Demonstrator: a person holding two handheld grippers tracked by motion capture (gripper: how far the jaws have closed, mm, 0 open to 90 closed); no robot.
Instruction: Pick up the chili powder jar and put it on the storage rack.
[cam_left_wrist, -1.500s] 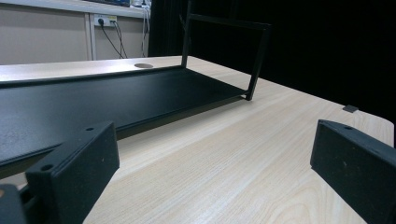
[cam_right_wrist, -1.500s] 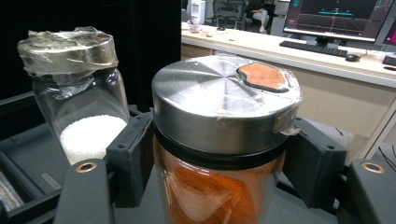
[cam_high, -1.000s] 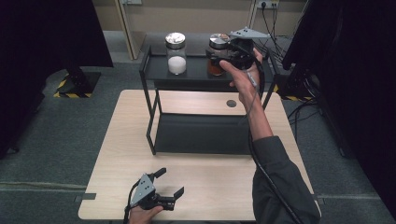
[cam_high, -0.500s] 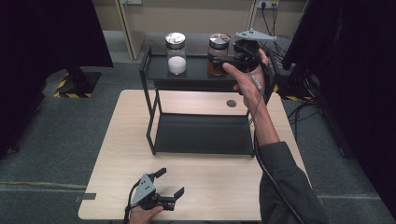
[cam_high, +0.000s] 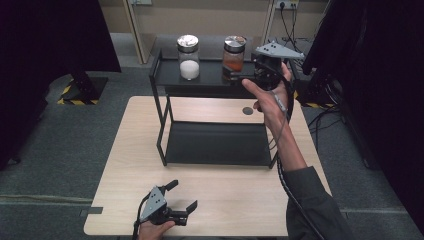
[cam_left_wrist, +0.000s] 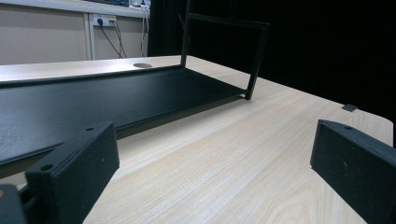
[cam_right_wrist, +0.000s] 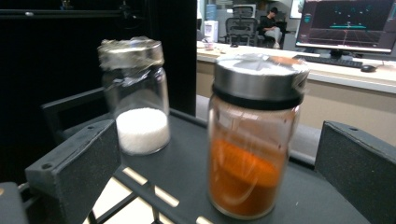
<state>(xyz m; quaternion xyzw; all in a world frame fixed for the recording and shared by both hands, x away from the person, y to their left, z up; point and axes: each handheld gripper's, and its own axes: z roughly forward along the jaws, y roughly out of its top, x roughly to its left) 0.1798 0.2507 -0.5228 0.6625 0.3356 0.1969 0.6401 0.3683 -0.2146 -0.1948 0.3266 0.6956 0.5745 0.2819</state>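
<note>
Orange spice jar (cam_right_wrist: 254, 135): standing on the rack's (cam_high: 210, 80) far top shelf, right of the white-powder jar (cam_right_wrist: 137, 95). Right gripper (cam_high: 239, 74): jaws having just opened wide, facing it empty, apparently released. Left gripper (cam_high: 181, 196): resting near, wide open, empty.

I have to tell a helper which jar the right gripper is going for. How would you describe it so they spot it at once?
Find the black two-tier rack at the table's far edge. Two glass jars with shiny lids stand on its top shelf. It is the right-hand jar, nearest the right gripper, holding orange powder where its neighbour holds white grains.

The right claw (cam_high: 235, 75) has let go of the orange-powder jar (cam_high: 234, 54) and drawn back, jaws spread.
</note>
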